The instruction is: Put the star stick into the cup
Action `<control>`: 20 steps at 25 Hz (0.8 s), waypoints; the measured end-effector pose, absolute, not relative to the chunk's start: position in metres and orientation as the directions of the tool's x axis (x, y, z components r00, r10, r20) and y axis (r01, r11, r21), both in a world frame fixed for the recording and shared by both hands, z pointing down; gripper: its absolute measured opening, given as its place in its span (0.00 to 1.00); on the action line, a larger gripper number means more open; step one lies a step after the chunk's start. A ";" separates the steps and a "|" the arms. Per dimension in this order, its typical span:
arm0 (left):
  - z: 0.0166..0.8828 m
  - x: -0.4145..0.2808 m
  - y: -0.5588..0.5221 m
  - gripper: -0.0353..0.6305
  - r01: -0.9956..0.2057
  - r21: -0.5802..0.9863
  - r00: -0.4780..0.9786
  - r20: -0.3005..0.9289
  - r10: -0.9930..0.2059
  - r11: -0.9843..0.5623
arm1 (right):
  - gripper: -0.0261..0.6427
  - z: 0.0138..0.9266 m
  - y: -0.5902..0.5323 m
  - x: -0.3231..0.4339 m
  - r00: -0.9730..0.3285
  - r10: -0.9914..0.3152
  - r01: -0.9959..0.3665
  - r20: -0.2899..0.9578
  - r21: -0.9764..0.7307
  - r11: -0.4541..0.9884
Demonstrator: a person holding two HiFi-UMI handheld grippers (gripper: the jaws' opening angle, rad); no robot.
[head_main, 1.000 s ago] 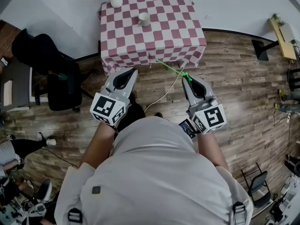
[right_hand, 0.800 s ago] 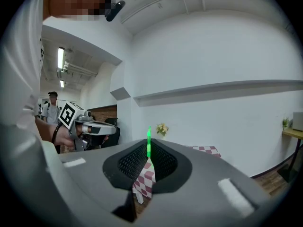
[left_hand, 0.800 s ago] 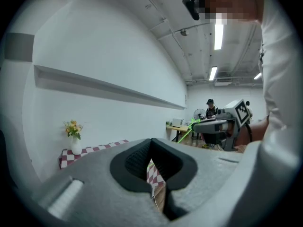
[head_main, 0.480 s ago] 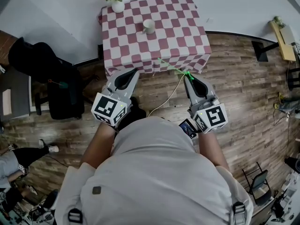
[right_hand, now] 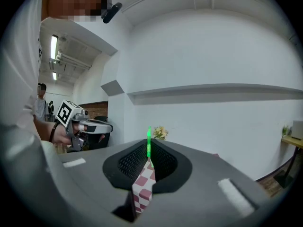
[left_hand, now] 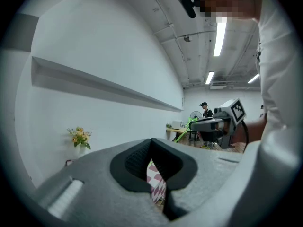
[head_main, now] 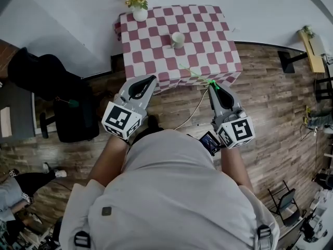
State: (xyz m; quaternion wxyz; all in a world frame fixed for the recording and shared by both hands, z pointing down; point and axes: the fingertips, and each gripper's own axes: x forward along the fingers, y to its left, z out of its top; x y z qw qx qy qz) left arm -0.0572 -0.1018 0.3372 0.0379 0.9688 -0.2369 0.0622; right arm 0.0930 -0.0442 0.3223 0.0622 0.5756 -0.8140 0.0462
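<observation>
Head view shows the right tool (head_main: 212, 83) clamped on the star stick (head_main: 195, 74), a thin, bright green rod. Its held end looks thicker and brighter. From the tips the rod slants far and left, and its free end reaches over the near edge of the surface (head_main: 218, 61).

Right gripper view shows the same right tool (right_hand: 148, 149) with its jaws closed on the star stick (right_hand: 148, 143), which rises as a short glowing green line.

Left gripper view shows the left tool (left_hand: 151, 143) with its jaws together and nothing in them. In the head view the left tool (head_main: 151, 78) hangs just short of the surface's near-left edge.

A red-and-white checked cloth (head_main: 208, 30) covers the surface. The white cup (head_main: 177, 39) stands upright near its middle, well apart from the rod's free end, with bare cloth on every side. A vase of flowers (head_main: 139, 12) stands at the far-left corner.

Between the person and the surface lies a strip of wooden floor (head_main: 270, 98) crossed by a white cable (head_main: 195, 105). A black chair (head_main: 67, 103) stands off to the left.
</observation>
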 end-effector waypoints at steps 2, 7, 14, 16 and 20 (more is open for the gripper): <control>0.337 -0.069 -0.112 0.06 -0.451 0.045 0.886 0.140 -0.441 -0.892 | 0.08 0.324 -0.055 0.081 -0.319 -0.935 -0.947 0.156 -0.004 0.322; 0.339 -0.098 -0.134 0.06 -0.439 0.052 0.893 0.133 -0.429 -0.897 | 0.08 0.322 -0.082 0.050 -0.316 -0.935 -0.947 0.164 0.012 0.322; 0.348 -0.111 -0.154 0.06 -0.425 0.073 0.900 0.144 -0.412 -0.902 | 0.08 0.325 -0.100 0.032 -0.309 -0.934 -0.948 0.180 0.018 0.317; 0.350 -0.108 -0.160 0.06 -0.420 0.072 0.902 0.148 -0.406 -0.905 | 0.08 0.329 -0.105 0.037 -0.301 -0.937 -0.952 0.178 0.007 0.307; 0.353 -0.100 -0.174 0.06 -0.427 0.069 0.897 0.155 -0.413 -0.902 | 0.08 0.334 -0.119 0.047 -0.301 -0.938 -0.952 0.173 -0.003 0.306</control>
